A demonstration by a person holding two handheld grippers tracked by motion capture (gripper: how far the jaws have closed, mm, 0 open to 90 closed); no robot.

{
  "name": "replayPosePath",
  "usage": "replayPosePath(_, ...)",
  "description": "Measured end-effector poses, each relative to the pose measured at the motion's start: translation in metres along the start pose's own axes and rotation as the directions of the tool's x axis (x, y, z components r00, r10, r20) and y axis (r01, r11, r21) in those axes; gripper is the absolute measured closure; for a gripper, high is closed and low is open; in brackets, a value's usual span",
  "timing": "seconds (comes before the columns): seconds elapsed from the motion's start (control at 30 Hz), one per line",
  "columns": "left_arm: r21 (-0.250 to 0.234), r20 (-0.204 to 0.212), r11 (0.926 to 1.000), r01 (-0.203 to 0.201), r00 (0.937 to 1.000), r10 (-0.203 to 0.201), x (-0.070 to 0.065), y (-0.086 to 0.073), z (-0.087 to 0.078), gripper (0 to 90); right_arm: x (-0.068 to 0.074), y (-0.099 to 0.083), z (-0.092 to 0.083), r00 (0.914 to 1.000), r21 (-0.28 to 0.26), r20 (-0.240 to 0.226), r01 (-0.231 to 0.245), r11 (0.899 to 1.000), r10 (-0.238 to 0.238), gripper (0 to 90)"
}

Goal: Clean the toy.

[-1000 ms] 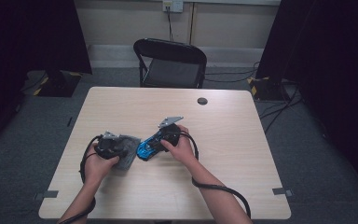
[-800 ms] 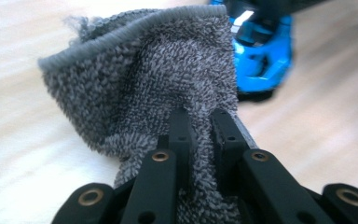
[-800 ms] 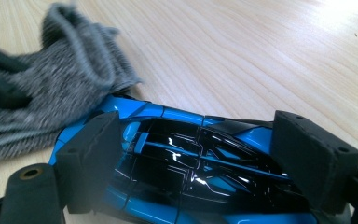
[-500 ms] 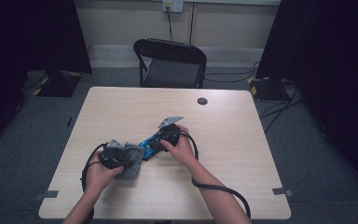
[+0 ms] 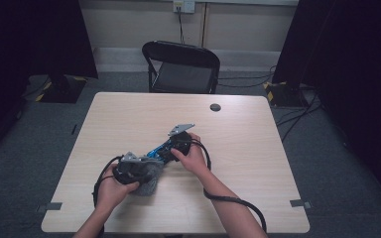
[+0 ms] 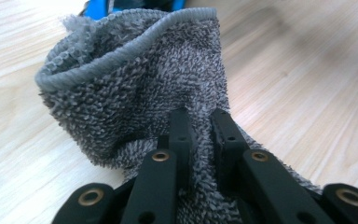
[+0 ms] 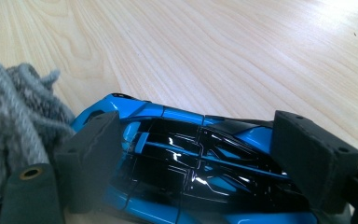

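The left gripper (image 6: 200,135), clamped on the grey towel (image 6: 135,84), could knock the blue toy car (image 7: 191,158), which the right gripper (image 7: 205,163) clamps near the table's (image 5: 258,129) middle, if wiping presses hard.

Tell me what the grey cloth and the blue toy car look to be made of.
Grey cloth: terry towelling, probably cotton or microfibre; matte looped pile and a stitched hem show. Blue toy car: glossy painted body with black panels throwing sharp highlights; hard plastic or die-cast metal, which one I cannot tell.

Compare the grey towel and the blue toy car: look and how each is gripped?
The grey towel is soft, looped and bunched; the blue toy car is hard and glossy. The left gripper pinches a towel fold between nearly shut fingers; the right gripper spans the car's body widely. Both sit low over the wooden table.
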State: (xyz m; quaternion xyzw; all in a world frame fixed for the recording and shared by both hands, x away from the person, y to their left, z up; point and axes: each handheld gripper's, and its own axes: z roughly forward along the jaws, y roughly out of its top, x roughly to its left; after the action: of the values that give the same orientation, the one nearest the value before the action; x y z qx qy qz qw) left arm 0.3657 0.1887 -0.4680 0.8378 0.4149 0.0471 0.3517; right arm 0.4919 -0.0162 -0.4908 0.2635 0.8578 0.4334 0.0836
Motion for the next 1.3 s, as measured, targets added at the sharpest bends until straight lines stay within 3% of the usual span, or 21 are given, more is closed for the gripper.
replayPosePath(0.37, -0.024, 0.045, 0.9986, -0.047, 0.9978, 0.048, -0.016, 0.010, 0.004, 80.7, 0.000, -0.001, 0.000, 1.0000, -0.006, 0.000, -0.001, 1.000, 0.001, 16.6)
replayPosePath(0.57, -0.048, 0.064, 0.9969, -0.062, 0.9959, 0.065, -0.021, 0.017, -0.008, 80.7, -0.001, -0.001, 0.000, 1.0000, -0.011, -0.004, 0.004, 1.000, -0.004, 16.6)
replayPosePath(0.73, -0.093, 0.035, 0.9944, -0.050, 0.9980, 0.054, -0.011, 0.022, -0.026, 80.7, -0.001, -0.003, 0.000, 1.0000, -0.020, -0.008, 0.005, 1.000, -0.005, 16.6)
replayPosePath(0.83, -0.118, 0.051, 0.9927, -0.027, 0.9981, 0.033, -0.008, 0.024, -0.032, 80.8, -0.001, -0.003, 0.000, 1.0000, -0.021, -0.009, 0.001, 1.000, -0.001, 16.6)
replayPosePath(0.93, -0.140, -0.002, 0.9894, -0.039, 0.9992, 0.039, 0.000, 0.033, -0.042, 80.8, -0.002, -0.003, 0.000, 0.9999, -0.023, -0.010, 0.006, 1.000, -0.007, 16.6)
replayPosePath(0.97, -0.140, -0.002, 0.9894, -0.039, 0.9992, 0.039, 0.000, 0.033, -0.042, 80.8, -0.002, -0.003, 0.000, 0.9999, -0.023, -0.010, 0.006, 1.000, -0.007, 16.6)
replayPosePath(1.0, -0.139, -0.033, 0.9884, -0.062, 0.9978, 0.058, 0.002, 0.038, -0.046, 80.8, -0.001, -0.003, 0.000, 0.9999, -0.022, -0.010, 0.006, 1.000, -0.007, 16.6)
replayPosePath(1.2, -0.165, -0.021, 0.9859, -0.026, 0.9995, 0.023, 0.016, 0.049, -0.050, 80.8, -0.001, -0.003, 0.000, 0.9999, -0.023, -0.010, 0.007, 1.000, -0.007, 16.6)
replayPosePath(1.3, -0.171, -0.042, 0.9851, -0.017, 0.9990, 0.010, 0.027, 0.054, -0.048, 80.8, -0.001, -0.003, 0.000, 0.9999, -0.022, -0.010, 0.008, 1.000, -0.008, 16.6)
